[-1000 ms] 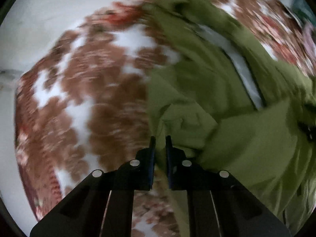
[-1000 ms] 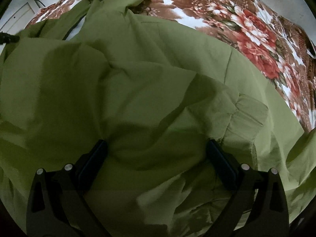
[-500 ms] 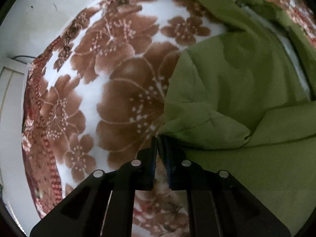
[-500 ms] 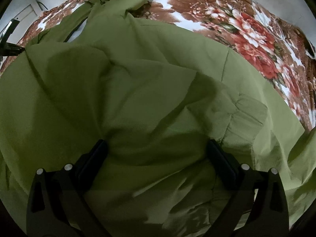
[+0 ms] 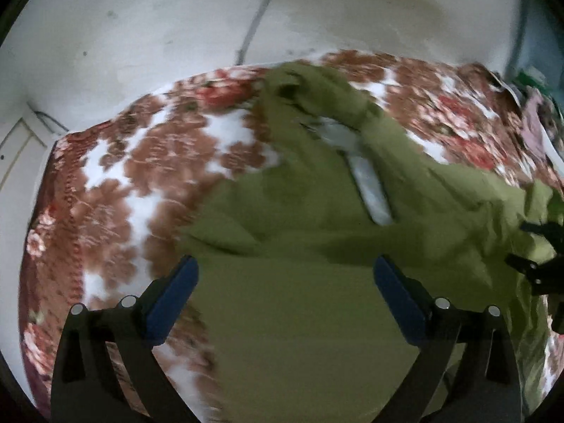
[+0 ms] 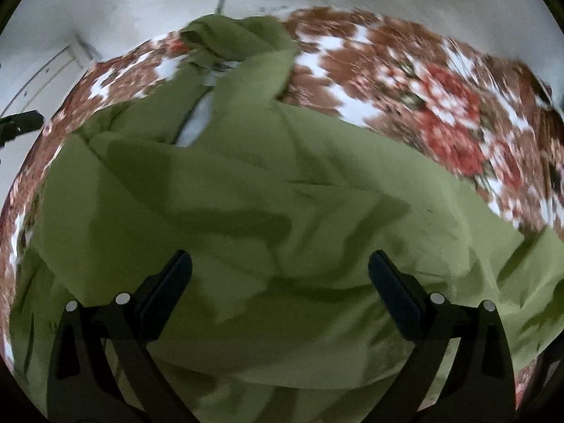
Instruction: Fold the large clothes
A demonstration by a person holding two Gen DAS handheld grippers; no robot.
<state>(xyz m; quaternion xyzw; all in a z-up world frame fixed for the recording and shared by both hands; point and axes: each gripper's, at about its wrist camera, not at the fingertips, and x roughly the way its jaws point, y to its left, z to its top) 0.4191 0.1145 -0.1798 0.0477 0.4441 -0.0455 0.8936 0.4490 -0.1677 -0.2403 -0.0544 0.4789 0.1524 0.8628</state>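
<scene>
A large olive-green garment [image 5: 310, 232] with a pale lining strip [image 5: 370, 183] lies rumpled on a bed with a brown and red floral cover [image 5: 141, 183]. My left gripper [image 5: 285, 275] is open and empty above the garment's left edge. My right gripper [image 6: 280, 269] is open and empty just above the middle of the garment [image 6: 282, 194]. The right gripper's dark tip shows at the right edge of the left wrist view [image 5: 539, 264]. Both views are blurred by motion.
A white wall [image 5: 176, 17] rises behind the bed, with a thin pipe [image 5: 253, 21] running down it. A white door frame [image 5: 17, 148] is at the far left. Some other clothes [image 5: 535, 120] lie at the bed's far right.
My left gripper has opened and let go of the garment's edge, then lifted and tilted up toward the wall. My right gripper stays open and has also tilted up.
</scene>
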